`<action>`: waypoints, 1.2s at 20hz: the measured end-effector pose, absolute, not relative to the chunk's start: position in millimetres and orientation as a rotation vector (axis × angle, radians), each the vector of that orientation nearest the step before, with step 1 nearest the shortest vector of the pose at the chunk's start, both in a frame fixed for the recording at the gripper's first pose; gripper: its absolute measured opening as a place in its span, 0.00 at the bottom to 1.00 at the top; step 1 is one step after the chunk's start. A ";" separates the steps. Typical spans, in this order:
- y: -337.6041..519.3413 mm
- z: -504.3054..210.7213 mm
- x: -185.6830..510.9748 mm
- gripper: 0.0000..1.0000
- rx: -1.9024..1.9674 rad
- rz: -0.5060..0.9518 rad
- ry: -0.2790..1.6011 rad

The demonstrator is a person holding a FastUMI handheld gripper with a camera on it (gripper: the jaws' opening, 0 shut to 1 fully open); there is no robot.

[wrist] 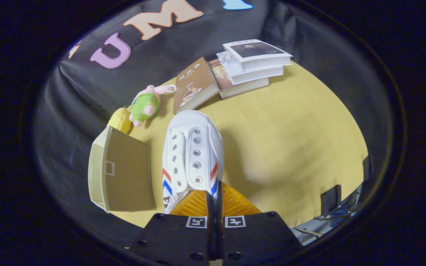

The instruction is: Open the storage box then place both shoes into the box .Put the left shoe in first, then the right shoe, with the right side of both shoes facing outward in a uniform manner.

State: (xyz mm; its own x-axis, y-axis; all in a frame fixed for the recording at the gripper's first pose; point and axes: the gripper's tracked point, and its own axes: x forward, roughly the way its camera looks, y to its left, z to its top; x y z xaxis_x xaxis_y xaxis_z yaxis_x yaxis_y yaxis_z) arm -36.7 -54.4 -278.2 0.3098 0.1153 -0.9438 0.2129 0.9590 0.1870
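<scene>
So the gripper [215, 207] was clamped tight on the white shoe's [192, 155] heel collar, toe pointing straight ahead, probably to carry it level. The storage box [122, 173] sat just left of the fingers on the desk [290, 140], flap open, I think.

Shoe [192, 155] ahead of fingers [198, 203], box [122, 171] left.

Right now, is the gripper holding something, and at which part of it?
Yes. The gripper is shut on the white shoe, pinching the rim of its opening near the heel end.
</scene>
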 end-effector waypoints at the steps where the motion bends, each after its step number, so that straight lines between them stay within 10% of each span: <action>1: -41.3 -272.8 -34.2 0.03 0.306 -0.053 1.256; 24: 213.6 -231.6 -2.5 0.03 0.351 0.142 1.227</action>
State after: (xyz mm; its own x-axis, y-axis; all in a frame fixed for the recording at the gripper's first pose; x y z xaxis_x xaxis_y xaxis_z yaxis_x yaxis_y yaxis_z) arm -2.5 213.6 -231.6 0.3364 0.2929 -0.8950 0.0815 0.9378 0.3375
